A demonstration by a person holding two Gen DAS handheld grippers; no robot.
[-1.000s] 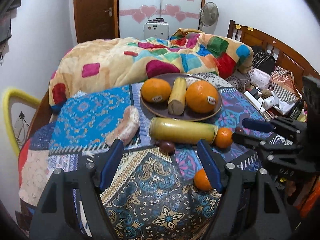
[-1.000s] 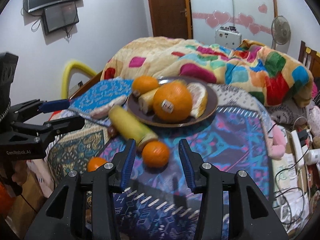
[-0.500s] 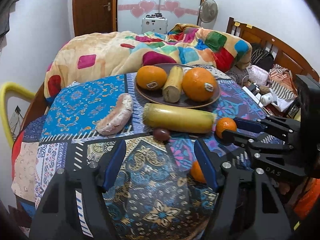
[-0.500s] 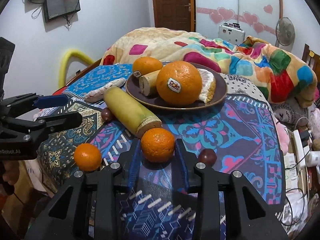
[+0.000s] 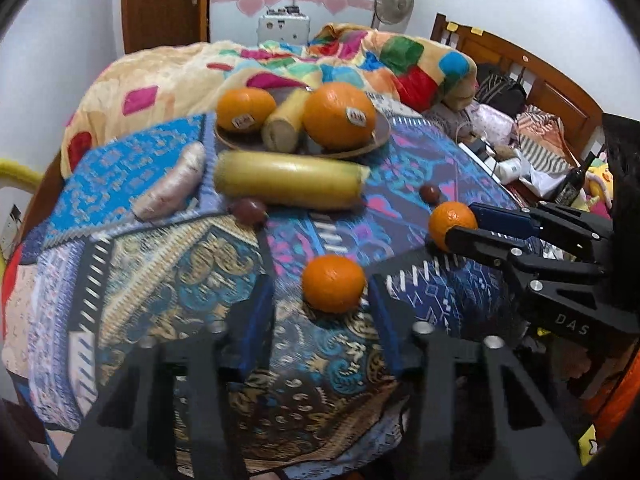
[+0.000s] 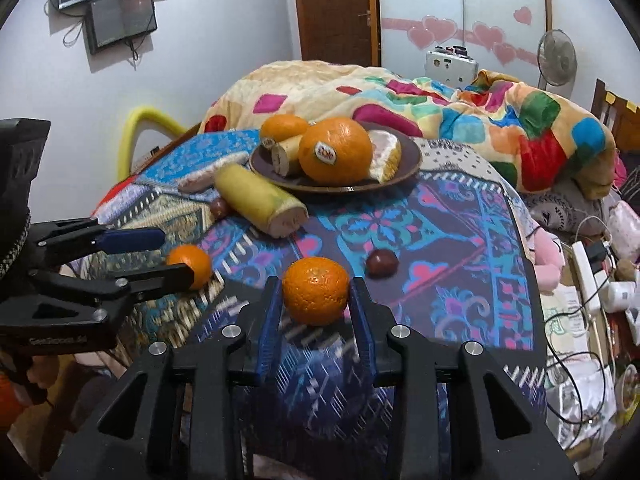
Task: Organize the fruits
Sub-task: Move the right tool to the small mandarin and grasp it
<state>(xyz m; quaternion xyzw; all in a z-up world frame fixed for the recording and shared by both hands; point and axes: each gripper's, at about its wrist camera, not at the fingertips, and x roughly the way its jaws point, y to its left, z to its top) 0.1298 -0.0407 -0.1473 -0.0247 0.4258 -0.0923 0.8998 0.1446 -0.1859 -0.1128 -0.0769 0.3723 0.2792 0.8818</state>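
A brown plate (image 5: 372, 146) at the table's far side holds two stickered oranges (image 5: 339, 120), a banana piece (image 5: 284, 128) and a peeled fruit wedge (image 6: 386, 154). A long banana (image 5: 286, 184) lies in front of it. My left gripper (image 5: 320, 312) is open with a small orange (image 5: 333, 283) between its fingertips. My right gripper (image 6: 316, 312) is open around another small orange (image 6: 316, 290), its pads (image 6: 270, 316) close beside it; contact is unclear. That orange (image 5: 452, 220) and gripper also show in the left wrist view.
A pale sweet potato (image 5: 172, 192) and two dark small fruits (image 5: 248, 210) (image 6: 382, 262) lie on the patterned cloth (image 5: 160, 272). A bed with a colourful blanket (image 6: 460, 108) is behind; clutter and cables (image 6: 592, 280) sit to the right.
Both grippers moved forward and lower. The left now frames the near small orange. The right fingers have closed in on the other small orange.
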